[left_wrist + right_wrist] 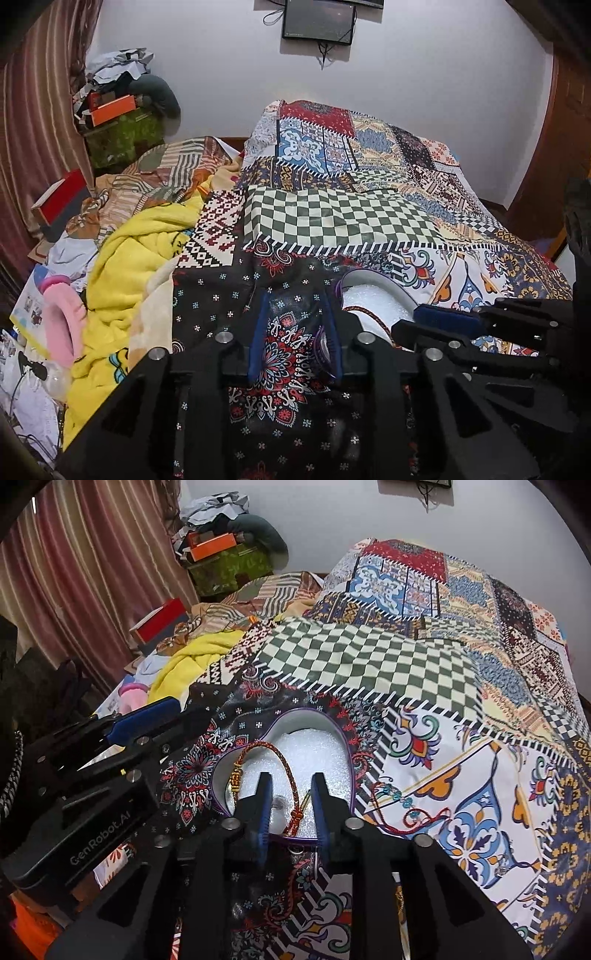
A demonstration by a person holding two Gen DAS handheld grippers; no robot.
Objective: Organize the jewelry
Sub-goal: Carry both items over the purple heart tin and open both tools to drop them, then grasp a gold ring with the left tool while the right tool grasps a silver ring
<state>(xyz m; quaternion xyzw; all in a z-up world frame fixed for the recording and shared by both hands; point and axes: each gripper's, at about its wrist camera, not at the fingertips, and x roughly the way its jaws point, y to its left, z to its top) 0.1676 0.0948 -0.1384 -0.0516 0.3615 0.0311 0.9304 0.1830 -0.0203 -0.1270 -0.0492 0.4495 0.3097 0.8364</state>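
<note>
- Right gripper [290, 797], black with blue pads, is hovering with jaws apart right over the heart-shaped box with purple rim and white foam lining [349, 760]; it is holding nothing.
- Red-and-gold braided cord bracelet [284, 760] is lying inside the box on the foam, its loop arching away from the gripper toward the box's far lobe; the gold bead cluster is sitting on the left side, and the tail end with a knot is running between the two fingers.
- Key relation: the cord strand is lying directly between the open fingers, long axis roughly along the fingers, so closing here would probably pinch it.
- A second bracelet, red cord with turquoise beads [402, 805], is lying outside the box just to its right on the patchwork bedspread [369, 657]; likely still to be put away, and the right gripper is the nearer one.
- Left gripper [293, 328] is also standing open and empty, hovering over dark floral fabric just left of the box [373, 295].
- Materials: the cord is thin, limp and woven; the foam is soft and grainy; the box wall is rigid and thin; the bedspread is soft, wrinkled and busy, so jewelry is hard to pick out against it.
</note>
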